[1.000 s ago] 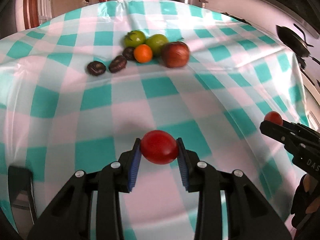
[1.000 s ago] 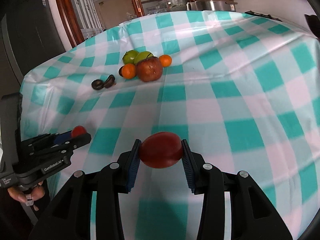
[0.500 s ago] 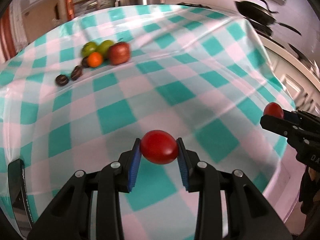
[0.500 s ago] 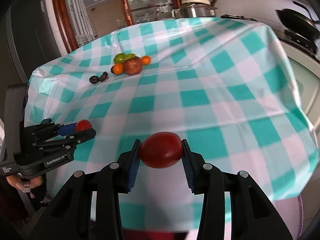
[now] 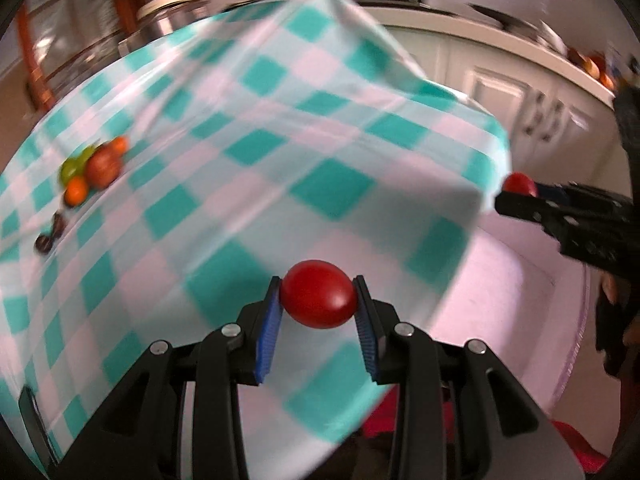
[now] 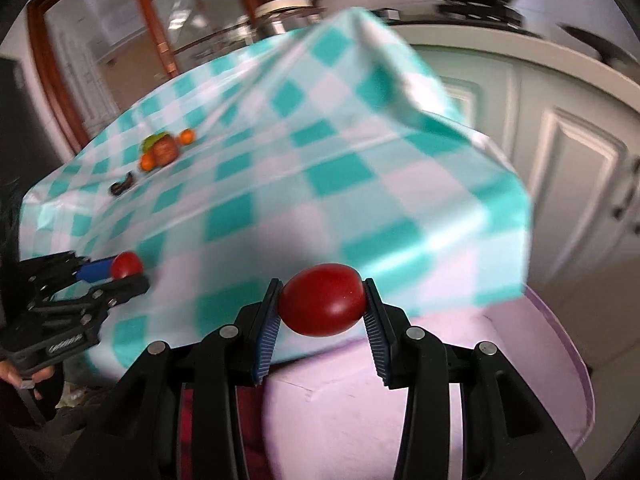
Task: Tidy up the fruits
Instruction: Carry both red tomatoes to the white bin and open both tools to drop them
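While both views have swung toward the table's corner, each gripper's jaws still clamp a red tomato (image 5: 318, 300) (image 6: 322, 305).

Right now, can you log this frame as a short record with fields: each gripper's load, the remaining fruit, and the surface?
left gripper: jaws shut on a red tomato
right gripper: jaws shut on a second red tomato
remaining fruit: blurred fruit pile of green, orange and reddish-brown pieces, dark fruits beside it
surface: teal-and-white checked tablecloth
below the grippers: pale pink round surface
image quality: motion-blurred
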